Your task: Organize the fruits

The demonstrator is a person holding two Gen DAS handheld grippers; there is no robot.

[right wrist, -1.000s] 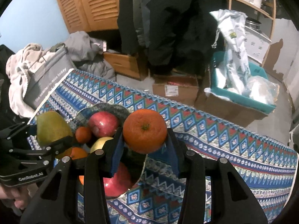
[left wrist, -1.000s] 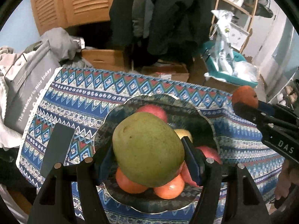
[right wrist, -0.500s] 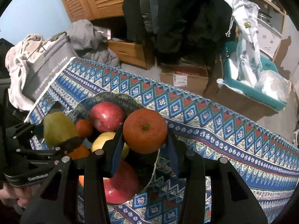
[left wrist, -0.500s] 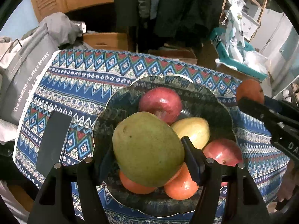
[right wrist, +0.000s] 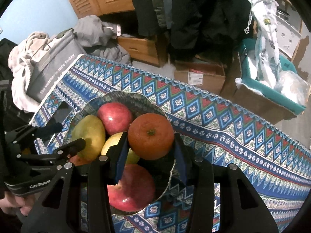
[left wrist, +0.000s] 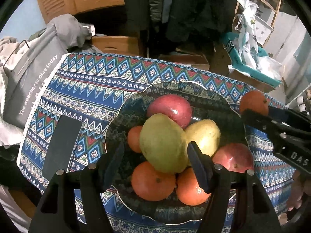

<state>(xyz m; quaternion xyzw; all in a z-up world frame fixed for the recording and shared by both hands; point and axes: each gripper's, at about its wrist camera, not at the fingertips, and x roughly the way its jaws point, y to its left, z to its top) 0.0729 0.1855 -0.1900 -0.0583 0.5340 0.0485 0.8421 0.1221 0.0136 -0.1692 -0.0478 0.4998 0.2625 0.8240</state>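
The plate (left wrist: 124, 116) on the tabletop (left wrist: 93, 81) now holds the mango (left wrist: 163, 143), set on the pile; the left gripper (left wrist: 155, 155) has opened, fingers clear of it. The right gripper (right wrist: 150, 145) has come lower, fingers clamping the orange (right wrist: 151, 138) above the plate's rim. Fruit beneath the mango is partly hidden.

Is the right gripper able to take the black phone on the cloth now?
Probably not. The right gripper is shut on an orange, and the bowl and the left gripper lie between it and the phone.
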